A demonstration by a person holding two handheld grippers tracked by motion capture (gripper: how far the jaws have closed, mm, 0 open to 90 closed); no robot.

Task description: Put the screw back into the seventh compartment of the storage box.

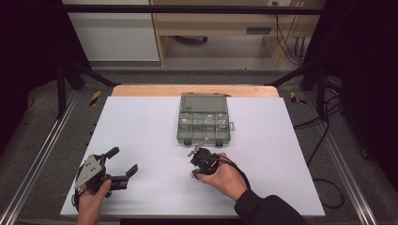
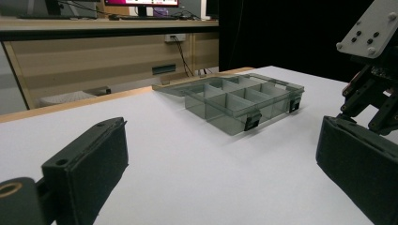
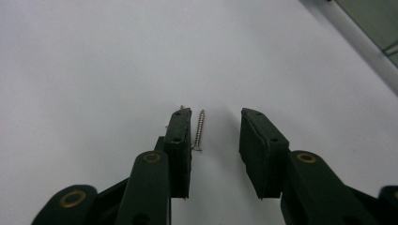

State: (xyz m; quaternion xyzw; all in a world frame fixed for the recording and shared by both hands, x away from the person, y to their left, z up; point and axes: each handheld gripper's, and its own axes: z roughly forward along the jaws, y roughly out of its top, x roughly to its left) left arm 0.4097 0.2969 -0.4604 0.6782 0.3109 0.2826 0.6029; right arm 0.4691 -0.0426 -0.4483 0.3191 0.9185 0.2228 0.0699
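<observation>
— Grippers first: where's each?
— Left gripper (image 1: 123, 165) at seven o'clock, spread wide, holding nothing. Right gripper (image 3: 215, 136) near centre, jaws apart around a screw (image 3: 200, 130) lying on the table (image 1: 141, 122).
— Beyond?
— Clear box (image 1: 203, 119) at twelve o'clock, lid open.

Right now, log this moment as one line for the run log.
right gripper: open, straddling small silver screw on white table | left gripper: open, holding nothing | clear grey compartment box: lid open
</observation>
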